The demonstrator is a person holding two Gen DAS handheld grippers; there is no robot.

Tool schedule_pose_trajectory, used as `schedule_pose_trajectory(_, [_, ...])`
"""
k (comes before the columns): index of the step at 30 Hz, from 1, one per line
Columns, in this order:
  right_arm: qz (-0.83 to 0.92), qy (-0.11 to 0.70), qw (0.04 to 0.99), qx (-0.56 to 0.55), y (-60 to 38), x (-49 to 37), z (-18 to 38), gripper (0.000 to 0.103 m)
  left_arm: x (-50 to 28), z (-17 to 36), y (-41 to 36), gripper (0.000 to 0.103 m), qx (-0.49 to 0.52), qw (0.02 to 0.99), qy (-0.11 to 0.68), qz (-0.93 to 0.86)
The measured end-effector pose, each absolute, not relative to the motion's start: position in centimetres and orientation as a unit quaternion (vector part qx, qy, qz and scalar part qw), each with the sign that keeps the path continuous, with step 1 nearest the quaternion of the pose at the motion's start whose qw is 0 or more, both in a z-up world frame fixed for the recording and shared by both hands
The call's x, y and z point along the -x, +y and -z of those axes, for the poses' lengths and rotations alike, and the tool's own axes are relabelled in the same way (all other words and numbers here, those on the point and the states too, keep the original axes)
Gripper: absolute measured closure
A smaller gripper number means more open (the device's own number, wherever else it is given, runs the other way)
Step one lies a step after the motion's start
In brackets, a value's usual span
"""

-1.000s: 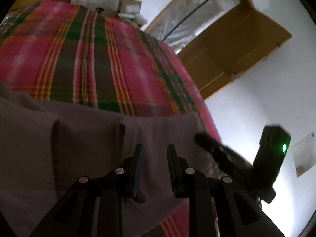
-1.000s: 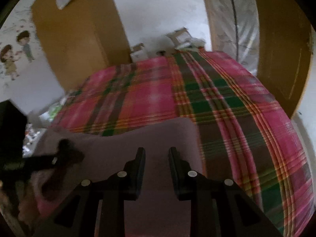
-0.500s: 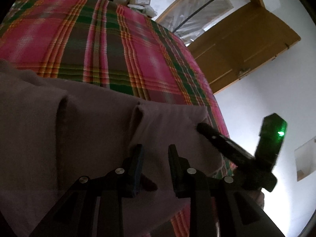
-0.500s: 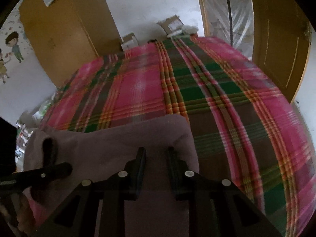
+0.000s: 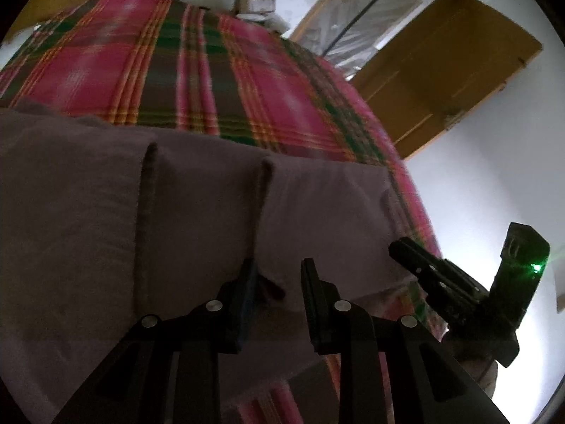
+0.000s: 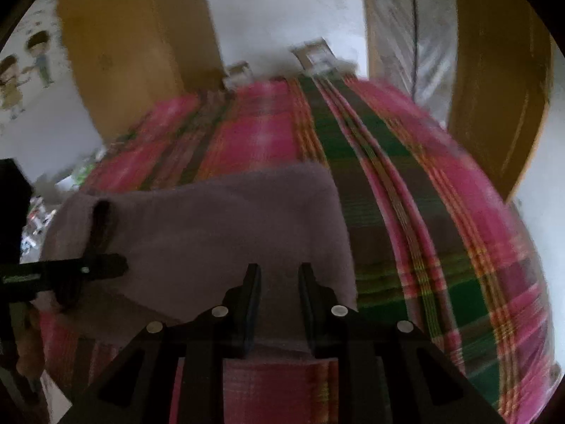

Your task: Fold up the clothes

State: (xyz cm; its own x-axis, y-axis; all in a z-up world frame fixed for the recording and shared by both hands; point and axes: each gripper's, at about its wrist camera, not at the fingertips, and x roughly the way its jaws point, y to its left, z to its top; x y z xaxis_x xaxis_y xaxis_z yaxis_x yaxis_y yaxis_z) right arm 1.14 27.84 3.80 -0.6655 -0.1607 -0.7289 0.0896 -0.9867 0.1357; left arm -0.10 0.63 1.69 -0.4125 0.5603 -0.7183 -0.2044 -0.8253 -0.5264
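Garment point(image 5: 212, 219) is held ahead of left gripper point(image 5: 279, 282) and right gripper point(image 6: 279, 282), each parted around its near edge, ready for folding.

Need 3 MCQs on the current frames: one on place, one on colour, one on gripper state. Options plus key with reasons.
1. Where does the garment lie?
A. on the floor
B. on the bed's near edge
C. on a chair

2. What colour is the garment?
A. dull purple-grey
B. white
C. yellow

3. How do the left gripper's fingers stand?
A. clamped flat together
B. apart, over the garment
C. out of view

Key: 1 B, it rests on the plaid bedspread nearest the cameras. 2 A, plain mauve against the pink-green plaid. 3 B, a gap shows between the fingers; the right gripper looks alike.
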Motion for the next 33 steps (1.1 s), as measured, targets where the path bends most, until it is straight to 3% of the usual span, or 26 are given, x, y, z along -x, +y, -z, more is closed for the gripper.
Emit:
schedule_pose_trajectory(7, [0.906, -0.055, 0.072, -0.414, 27.5, -1.7, -1.7, 0.080, -0.9, -0.8, 0.9, 0.077, 0.505, 0.226, -0.168, -0.816])
schedule_pose_trajectory(14, [0.915, -0.040, 0.085, -0.393, 25.1, -2.1, -4.1, 0.080, -1.9, -2.5, -1.1, 0.077, 0.477, 0.222, -0.185, -0.830])
schedule_pose_trajectory(19, [0.904, -0.009, 0.125, -0.408, 21.1, -0.5, -2.6, 0.080, -2.8, -3.3, -2.9, 0.077, 0.464, 0.211, -0.202, -0.836])
schedule_pose_trajectory(33, [0.905, 0.053, 0.126, -0.402, 15.2, 0.3, -1.5, 0.078, -4.8, -4.5, -10.0, 0.077, 0.431, 0.149, -0.237, -0.858])
